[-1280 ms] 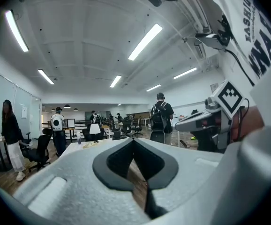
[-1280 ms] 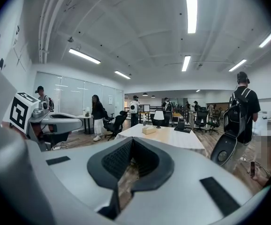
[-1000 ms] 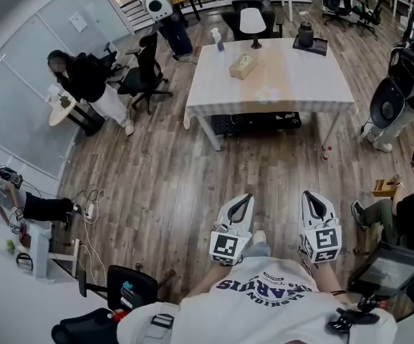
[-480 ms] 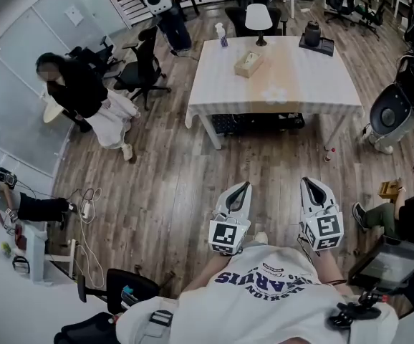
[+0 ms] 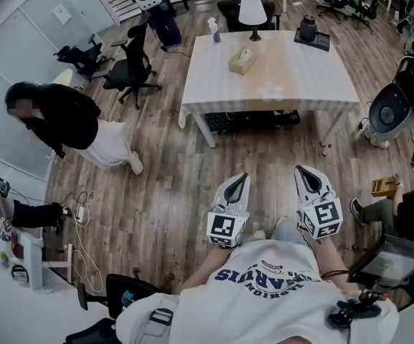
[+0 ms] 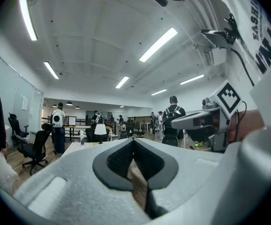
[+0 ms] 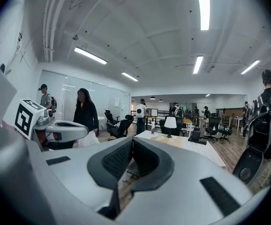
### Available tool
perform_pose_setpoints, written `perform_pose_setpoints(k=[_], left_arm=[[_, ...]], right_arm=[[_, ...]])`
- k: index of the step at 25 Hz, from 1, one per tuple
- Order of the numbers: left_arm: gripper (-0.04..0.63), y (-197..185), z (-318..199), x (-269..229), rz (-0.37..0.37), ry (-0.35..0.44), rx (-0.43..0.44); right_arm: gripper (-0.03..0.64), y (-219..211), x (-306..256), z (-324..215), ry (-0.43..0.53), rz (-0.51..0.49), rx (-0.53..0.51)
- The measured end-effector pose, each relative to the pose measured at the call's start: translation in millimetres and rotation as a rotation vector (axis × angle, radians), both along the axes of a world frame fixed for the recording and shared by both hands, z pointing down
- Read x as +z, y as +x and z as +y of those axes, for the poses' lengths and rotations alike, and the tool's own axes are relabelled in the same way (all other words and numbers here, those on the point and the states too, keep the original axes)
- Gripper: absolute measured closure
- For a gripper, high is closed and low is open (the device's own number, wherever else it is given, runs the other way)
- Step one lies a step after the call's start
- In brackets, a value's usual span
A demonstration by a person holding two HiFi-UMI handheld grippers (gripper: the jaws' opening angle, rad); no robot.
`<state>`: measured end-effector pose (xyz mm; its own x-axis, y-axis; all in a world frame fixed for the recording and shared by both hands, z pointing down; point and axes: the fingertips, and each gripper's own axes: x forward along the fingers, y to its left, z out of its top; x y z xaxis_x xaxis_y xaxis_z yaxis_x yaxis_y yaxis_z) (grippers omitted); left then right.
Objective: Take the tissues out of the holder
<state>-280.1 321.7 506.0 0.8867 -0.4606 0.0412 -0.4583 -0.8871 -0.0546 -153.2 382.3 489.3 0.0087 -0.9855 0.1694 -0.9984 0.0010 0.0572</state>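
Note:
A tan tissue holder (image 5: 242,60) with a white tissue poking out lies on the white-clothed table (image 5: 293,84) far ahead across the wooden floor. In the right gripper view the holder (image 7: 159,138) is small and distant. My left gripper (image 5: 244,177) and right gripper (image 5: 300,169) are held side by side in front of my chest, pointing toward the table. Both are shut with their tips touching and nothing between them, as the left gripper view (image 6: 133,139) and the right gripper view (image 7: 132,138) show. Neither is near the holder.
On the table stand a white lamp (image 5: 253,13), a spray bottle (image 5: 213,29) and a dark jar on a tray (image 5: 311,33). A person in black (image 5: 64,120) walks at the left. Office chairs (image 5: 132,67) stand left of the table, a grey machine (image 5: 393,106) at the right.
The person in black has walked from beside the chairs toward the lower left. Both grippers stay shut and side by side while my view shifts slightly toward the table.

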Motion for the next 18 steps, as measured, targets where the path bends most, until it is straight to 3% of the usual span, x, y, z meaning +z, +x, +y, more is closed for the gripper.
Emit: perform_pose_setpoints(k=[9, 18], left_arm=[[0.591, 17, -31, 10, 0.005, -0.012, -0.009], [0.591, 56, -83, 12, -0.005, -0.004, -0.034]], right_arm=[[0.607, 11, 11, -40, -0.004, 0.047, -0.048], [0.607, 59, 15, -90, 0.002, 0.025, -0.053]])
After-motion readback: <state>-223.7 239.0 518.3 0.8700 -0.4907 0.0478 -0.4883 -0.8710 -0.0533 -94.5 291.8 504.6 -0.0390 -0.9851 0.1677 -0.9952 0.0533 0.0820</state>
